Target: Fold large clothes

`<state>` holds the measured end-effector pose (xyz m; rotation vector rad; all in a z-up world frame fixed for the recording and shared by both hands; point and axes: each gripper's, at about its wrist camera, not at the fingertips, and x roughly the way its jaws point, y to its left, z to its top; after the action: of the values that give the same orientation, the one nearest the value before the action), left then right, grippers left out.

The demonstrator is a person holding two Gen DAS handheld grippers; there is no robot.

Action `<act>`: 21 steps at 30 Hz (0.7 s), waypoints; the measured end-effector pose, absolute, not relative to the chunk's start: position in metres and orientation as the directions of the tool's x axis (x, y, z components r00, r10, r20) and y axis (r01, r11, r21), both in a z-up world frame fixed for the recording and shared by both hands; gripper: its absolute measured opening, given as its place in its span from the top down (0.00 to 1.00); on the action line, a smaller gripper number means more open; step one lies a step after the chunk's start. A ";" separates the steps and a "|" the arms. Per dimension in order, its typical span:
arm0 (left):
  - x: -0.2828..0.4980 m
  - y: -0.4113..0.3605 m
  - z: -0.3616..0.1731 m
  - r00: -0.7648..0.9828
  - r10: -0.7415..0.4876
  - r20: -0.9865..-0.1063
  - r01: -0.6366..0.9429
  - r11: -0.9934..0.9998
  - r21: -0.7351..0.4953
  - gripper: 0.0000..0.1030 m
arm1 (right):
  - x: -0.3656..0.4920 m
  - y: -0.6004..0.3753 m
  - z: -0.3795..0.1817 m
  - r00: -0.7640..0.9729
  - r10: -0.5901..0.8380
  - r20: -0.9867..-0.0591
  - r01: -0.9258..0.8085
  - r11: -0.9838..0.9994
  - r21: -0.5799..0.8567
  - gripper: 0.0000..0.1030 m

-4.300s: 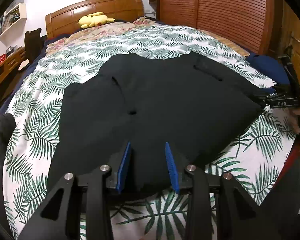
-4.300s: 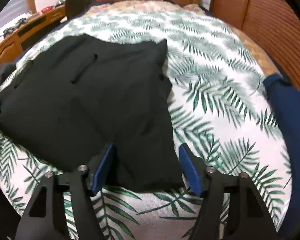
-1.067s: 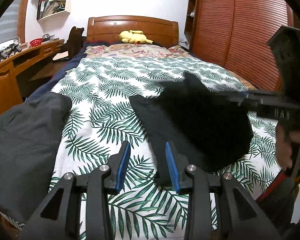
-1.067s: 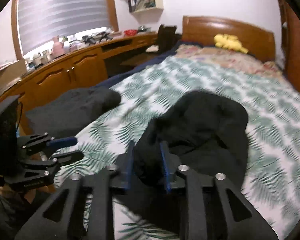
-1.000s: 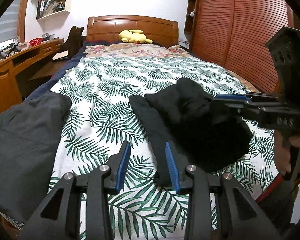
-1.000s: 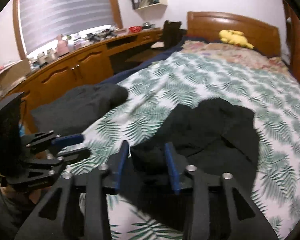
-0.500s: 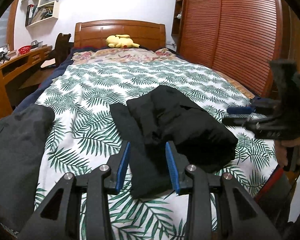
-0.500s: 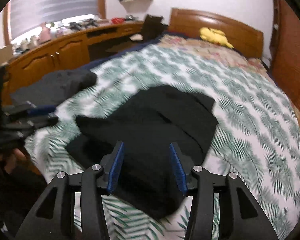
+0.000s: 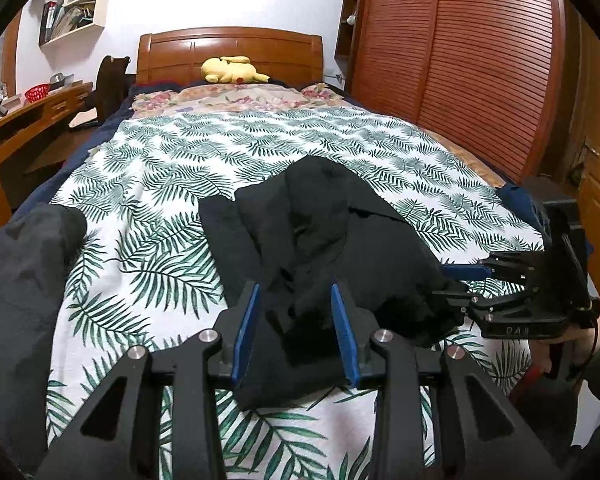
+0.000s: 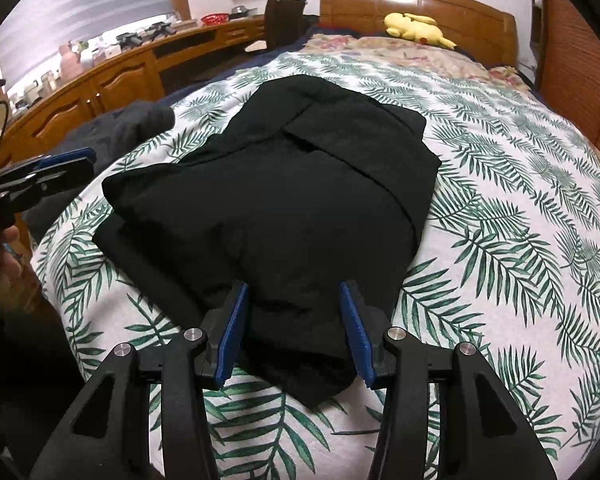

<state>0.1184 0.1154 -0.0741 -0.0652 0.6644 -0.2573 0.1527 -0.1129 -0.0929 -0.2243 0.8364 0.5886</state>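
A large black garment point(image 9: 324, 248) lies folded over in a rumpled pile on the leaf-print bedspread point(image 9: 172, 176); it also shows in the right wrist view point(image 10: 284, 200). My left gripper point(image 9: 296, 328) is open and empty at the garment's near left edge. My right gripper point(image 10: 294, 328) is open and empty at the garment's near right corner. The right gripper also shows at the right of the left wrist view point(image 9: 456, 280), touching the garment's edge. The left gripper shows at the left edge of the right wrist view point(image 10: 60, 166).
A dark grey garment point(image 9: 20, 280) lies at the bed's left edge. A blue cloth point(image 9: 520, 200) lies at the right edge. A yellow plush toy point(image 9: 232, 70) sits by the headboard. A wooden desk point(image 10: 100, 80) runs along the left, slatted wardrobe doors point(image 9: 460, 60) along the right.
My right gripper let go of the black garment, opened and drew back to the right. The garment dropped into a folded pile. My left gripper moved in over its near edge.
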 end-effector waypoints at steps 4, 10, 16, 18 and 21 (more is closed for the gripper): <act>0.130 0.108 -0.074 0.749 -0.265 -0.608 0.222 0.964 -0.147 0.66 | 0.150 -0.113 -0.096 0.529 0.395 -0.752 -0.572 0.820 0.029 0.54; 0.142 0.095 -0.081 0.728 -0.265 -0.632 0.229 0.963 -0.140 0.66 | 0.147 -0.115 -0.097 0.531 0.392 -0.751 -0.574 0.818 0.021 0.54; 0.146 0.089 -0.092 0.700 -0.266 -0.663 0.243 0.961 -0.129 0.66 | 0.146 -0.118 -0.099 0.529 0.404 -0.746 -0.573 0.819 0.037 0.54; 0.147 0.089 -0.096 0.690 -0.261 -0.676 0.240 0.962 -0.127 0.66 | 0.146 -0.119 -0.099 0.529 0.407 -0.744 -0.573 0.819 0.041 0.54; 0.149 0.091 -0.100 0.679 -0.264 -0.685 0.230 0.963 -0.144 0.66 | 0.146 -0.120 -0.100 0.529 0.411 -0.742 -0.573 0.819 0.045 0.54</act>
<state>0.1490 0.0912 -0.1000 -0.0472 0.7765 -0.2775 0.1455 -0.1200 -0.0998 -0.2150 0.8243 0.5925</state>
